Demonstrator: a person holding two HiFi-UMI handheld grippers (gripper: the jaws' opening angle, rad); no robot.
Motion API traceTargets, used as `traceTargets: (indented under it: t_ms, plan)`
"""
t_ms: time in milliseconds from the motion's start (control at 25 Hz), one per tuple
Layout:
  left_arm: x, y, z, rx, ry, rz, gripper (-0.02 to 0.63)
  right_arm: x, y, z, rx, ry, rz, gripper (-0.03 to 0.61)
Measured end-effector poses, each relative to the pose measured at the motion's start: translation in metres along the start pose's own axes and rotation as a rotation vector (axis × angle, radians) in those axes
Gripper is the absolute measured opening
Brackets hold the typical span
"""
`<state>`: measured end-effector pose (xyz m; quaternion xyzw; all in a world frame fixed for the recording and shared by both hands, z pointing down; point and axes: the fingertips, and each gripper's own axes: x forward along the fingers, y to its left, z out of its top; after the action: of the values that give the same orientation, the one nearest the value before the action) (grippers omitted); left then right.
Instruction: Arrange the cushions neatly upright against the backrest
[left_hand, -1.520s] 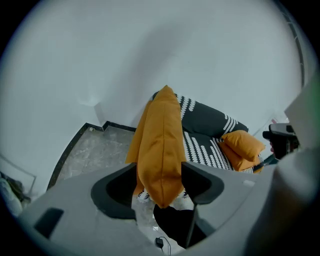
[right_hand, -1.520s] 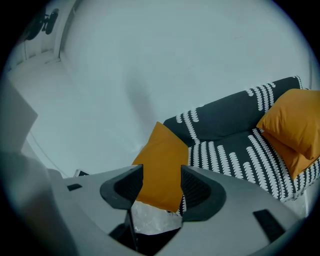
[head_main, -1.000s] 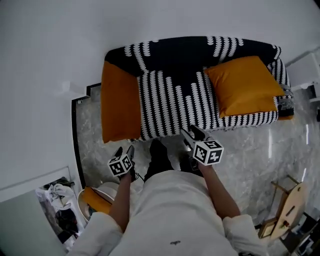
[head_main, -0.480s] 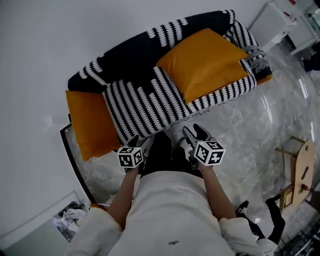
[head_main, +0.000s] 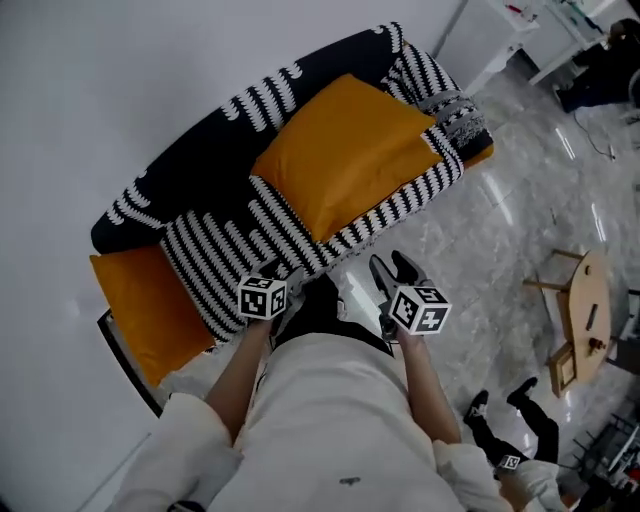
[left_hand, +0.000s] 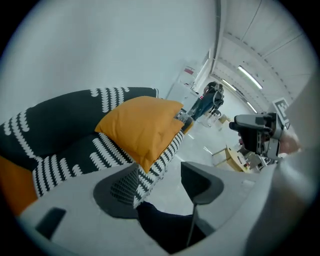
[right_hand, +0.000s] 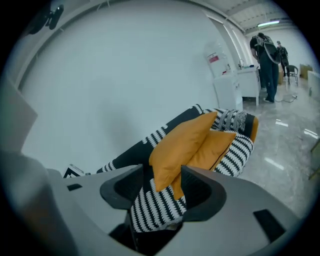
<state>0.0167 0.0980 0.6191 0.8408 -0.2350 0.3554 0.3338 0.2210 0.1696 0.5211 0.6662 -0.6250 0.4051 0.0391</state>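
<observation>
Two orange cushions seem to be stacked on the right half of the sofa (head_main: 215, 250). The top cushion (head_main: 345, 150) lies face up on the striped seat, not standing. The right gripper view shows the second cushion (right_hand: 215, 145) poking out beneath it.

The top one's long side runs along the sofa, and its near corner points over the seat's front edge toward you. Its far edge is close to the backrest (head_main: 330, 62), so I judge it needs tipping up about that far edge.

The stack lies beyond both grippers, across the front edge of the seat and a little to the right. Your right gripper (head_main: 390, 265) is the nearer one, with its jaws spread and nothing between them. Your left gripper (left_hand: 159, 172) is also spread and empty, and it faces the stack's left corner.

You cannot tell whether the orange patch (head_main: 150, 310) at the sofa's left end is a third cushion or the sofa's own arm.
</observation>
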Motion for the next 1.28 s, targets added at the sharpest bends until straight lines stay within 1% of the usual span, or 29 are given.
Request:
traceTargets:
  t_ms: [120,200,320,480,560,640,720,960,1000,1120,1200,1280]
  plan:
    - [0.032,-0.003,0.039,0.035,0.004,-0.068,0.273,0.012,-0.027,0.028,0.007,-0.001,-0.071,0.233]
    - [0.051,-0.005,0.054,0.039,0.020,-0.127,0.273,0.021,-0.039,0.038,0.024,0.008,-0.108,0.233]
    - [0.074,-0.003,0.061,0.035,0.073,-0.190,0.273,0.033,-0.050,0.051,0.013,0.028,-0.146,0.234]
    - [0.095,0.000,0.058,0.023,0.153,-0.204,0.273,0.046,-0.069,0.074,-0.017,0.065,-0.175,0.234]
    - [0.101,0.002,0.053,-0.001,0.170,-0.206,0.273,0.056,-0.084,0.087,-0.013,0.080,-0.185,0.235]
    - [0.105,0.008,0.048,-0.042,0.171,-0.190,0.273,0.071,-0.099,0.099,-0.018,0.103,-0.187,0.234]
    - [0.112,0.014,0.044,-0.100,0.165,-0.159,0.273,0.087,-0.116,0.115,-0.035,0.126,-0.182,0.235]
    - [0.134,0.013,0.054,-0.303,0.098,-0.053,0.273,0.140,-0.180,0.180,-0.131,0.205,-0.138,0.235]
    - [0.139,0.013,0.056,-0.324,0.096,-0.030,0.273,0.149,-0.194,0.191,-0.148,0.218,-0.142,0.235]
    - [0.159,0.012,0.060,-0.339,0.122,0.030,0.273,0.175,-0.237,0.222,-0.200,0.256,-0.165,0.235]
    - [0.170,0.006,0.056,-0.374,0.131,0.080,0.273,0.194,-0.259,0.235,-0.246,0.304,-0.149,0.235]
    - [0.180,0.002,0.053,-0.418,0.133,0.140,0.275,0.216,-0.273,0.240,-0.302,0.366,-0.113,0.235]
